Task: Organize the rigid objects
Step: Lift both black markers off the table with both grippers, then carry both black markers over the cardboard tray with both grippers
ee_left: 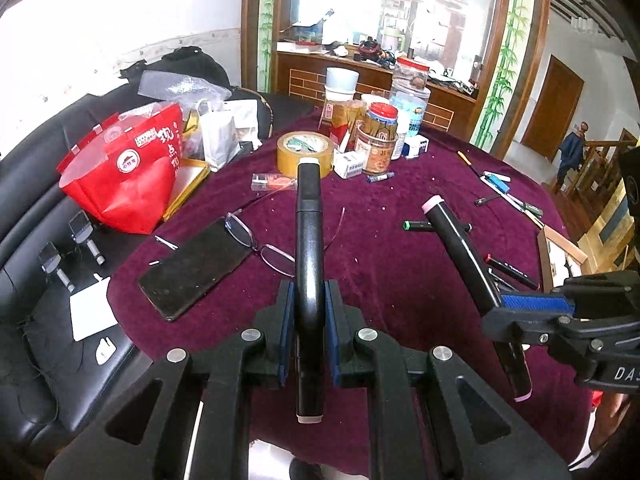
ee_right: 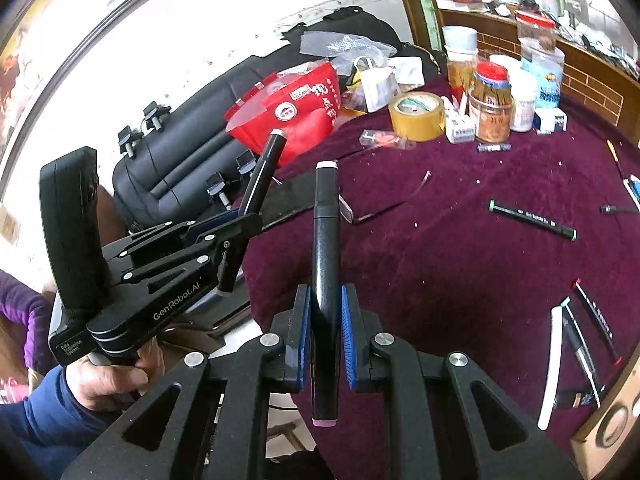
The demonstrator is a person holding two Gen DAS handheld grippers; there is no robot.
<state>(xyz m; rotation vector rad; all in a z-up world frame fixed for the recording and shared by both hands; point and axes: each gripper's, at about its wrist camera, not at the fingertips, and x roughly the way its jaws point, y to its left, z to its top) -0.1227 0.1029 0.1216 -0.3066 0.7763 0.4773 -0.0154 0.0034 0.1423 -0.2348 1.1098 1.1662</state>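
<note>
Left gripper (ee_left: 308, 312) clamps marker (ee_left: 307, 240); hand (ee_right: 108, 384) visible right view only.

Ahead of the jaws a purple-clothed surface (ee_left: 400, 240) spreads; to their left stands a black leather sofa (ee_left: 36, 200) against a bright white wall (ee_left: 140, 8), beyond them a bamboo-framed arch (ee_left: 516, 60) and brick-patterned wooden counter (ee_left: 304, 76)

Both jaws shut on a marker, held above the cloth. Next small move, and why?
Probably carry both toward the loose pens at the table's right edge and lay them alongside. The left gripper and right gripper each clamp a black marker mid-barrel, clear of the table; that cluster looks like the gathering spot.
</note>
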